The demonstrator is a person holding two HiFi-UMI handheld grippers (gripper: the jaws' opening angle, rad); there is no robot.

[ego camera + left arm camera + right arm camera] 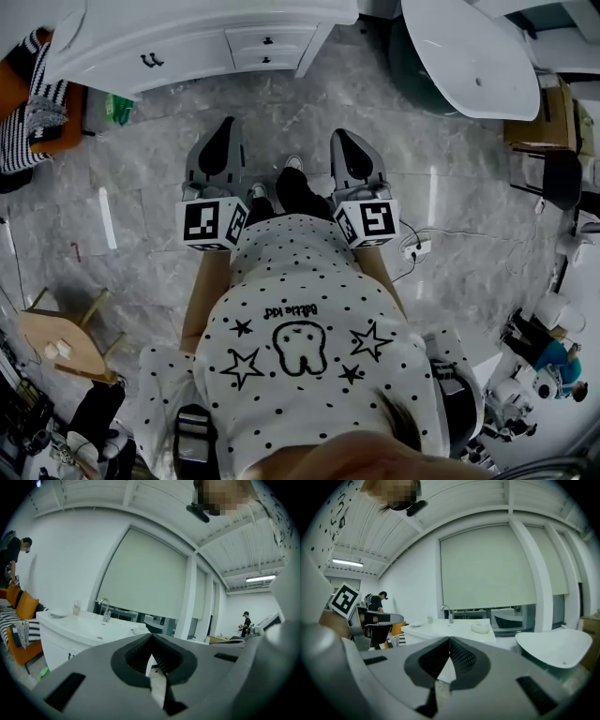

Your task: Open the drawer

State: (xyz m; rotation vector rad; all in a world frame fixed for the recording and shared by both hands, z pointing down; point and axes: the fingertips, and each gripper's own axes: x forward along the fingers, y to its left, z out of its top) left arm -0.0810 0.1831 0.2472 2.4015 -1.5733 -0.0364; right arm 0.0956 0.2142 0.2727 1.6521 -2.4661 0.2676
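Left gripper (pixel 225 127), right gripper (pixel 343 139) side by side above marble floor (pixel 150 169). Both jaw pairs pressed together, nothing between. Drawer (pixel 268 40) closed, under white vanity counter (pixel 187 14) ahead, well apart from grippers.

White bathtub (pixel 469 56), orange sofa (pixel 14 80) (striped throw (pixel 42 94)), wooden stool (pixel 75 356), grey marble floor (pixel 141 187)

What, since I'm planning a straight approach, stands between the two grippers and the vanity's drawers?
Nothing visible does. In the head view only bare marble floor lies between the left gripper, the right gripper and the drawers in the white vanity. Both grippers are shut, empty and short of the drawers.
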